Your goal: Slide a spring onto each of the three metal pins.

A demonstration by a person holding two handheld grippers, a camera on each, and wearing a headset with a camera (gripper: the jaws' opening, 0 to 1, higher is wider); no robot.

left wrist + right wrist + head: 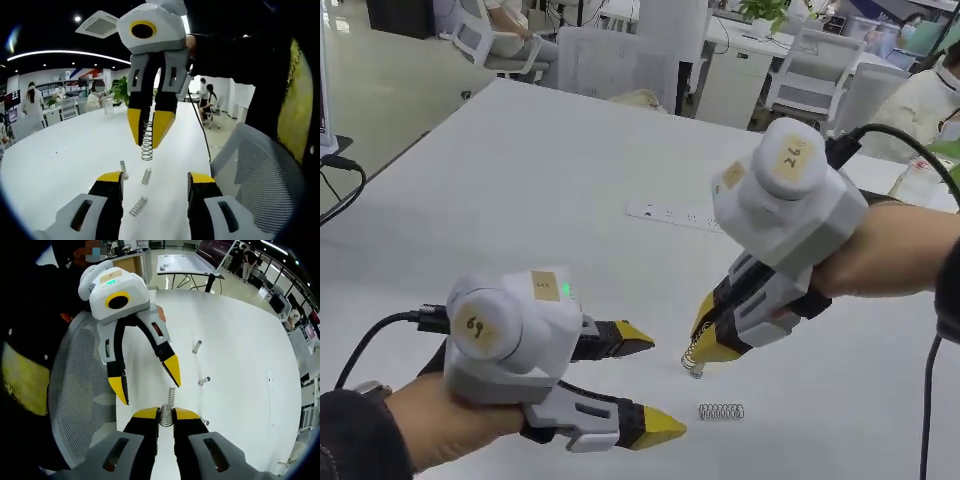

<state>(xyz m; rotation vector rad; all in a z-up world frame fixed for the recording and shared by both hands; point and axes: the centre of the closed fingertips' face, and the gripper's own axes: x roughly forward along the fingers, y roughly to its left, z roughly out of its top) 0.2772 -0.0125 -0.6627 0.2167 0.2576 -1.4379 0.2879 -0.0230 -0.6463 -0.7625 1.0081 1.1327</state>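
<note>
Fingers of the right gripper (pixel 712 338) are clenched on a spring (pixel 691 353), which hangs just above the white surface (pixel 550 180) near its edge; the left gripper (pixel 658 385) beside it has its fingers spread and empty. One loose spring (pixel 721 411) lies close by. Right gripper view adds three bare pins (pixel 197 346) farther in; left gripper view adds a second loose spring (pixel 138 206) and a mesh chair (pixel 255 170) past the edge. Beyond lies a power strip (pixel 670 215).

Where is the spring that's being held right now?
In the head view, the held spring hangs from the right gripper, right of the open left gripper, just beyond a loose spring lying on the table.
</note>
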